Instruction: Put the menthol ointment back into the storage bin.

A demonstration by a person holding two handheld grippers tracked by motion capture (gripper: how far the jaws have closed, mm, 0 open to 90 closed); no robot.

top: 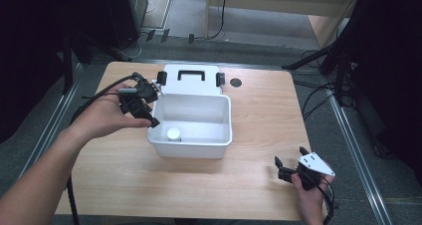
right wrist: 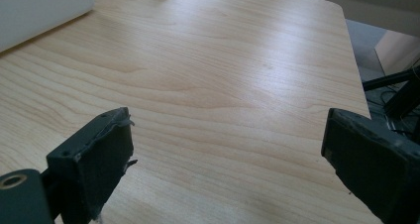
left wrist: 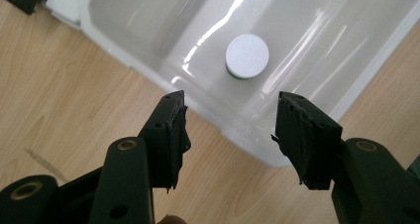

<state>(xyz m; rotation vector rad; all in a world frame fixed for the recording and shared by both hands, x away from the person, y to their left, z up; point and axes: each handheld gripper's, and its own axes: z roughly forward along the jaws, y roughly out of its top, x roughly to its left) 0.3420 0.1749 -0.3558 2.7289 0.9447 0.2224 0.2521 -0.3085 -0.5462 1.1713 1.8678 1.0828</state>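
A white plastic bin [top: 191, 148] stands on the wooden table [top: 259, 115] with its lid [top: 191, 78] swung open behind it. A small white round cap or jar [top: 173, 133] rests on the bin's floor near the front left. My left gripper [top: 152, 113] hovers over the bin's left rim, pointing down and inward. In the left gripper view its jaws stand apart with nothing between them, and beyond them lie the bin wall [left wrist: 307, 35] and the round cap [left wrist: 247, 56]. My right gripper [top: 289, 155] rests open near the table's front right corner, over bare wood [right wrist: 228, 85].
A dark round hole [top: 236, 82] sits in the table behind the bin's right side. The lid carries a black handle [top: 191, 74] and black latches. The bin's corner [right wrist: 39, 6] shows at the top left of the right gripper view. Stands and cables crowd the floor at right.
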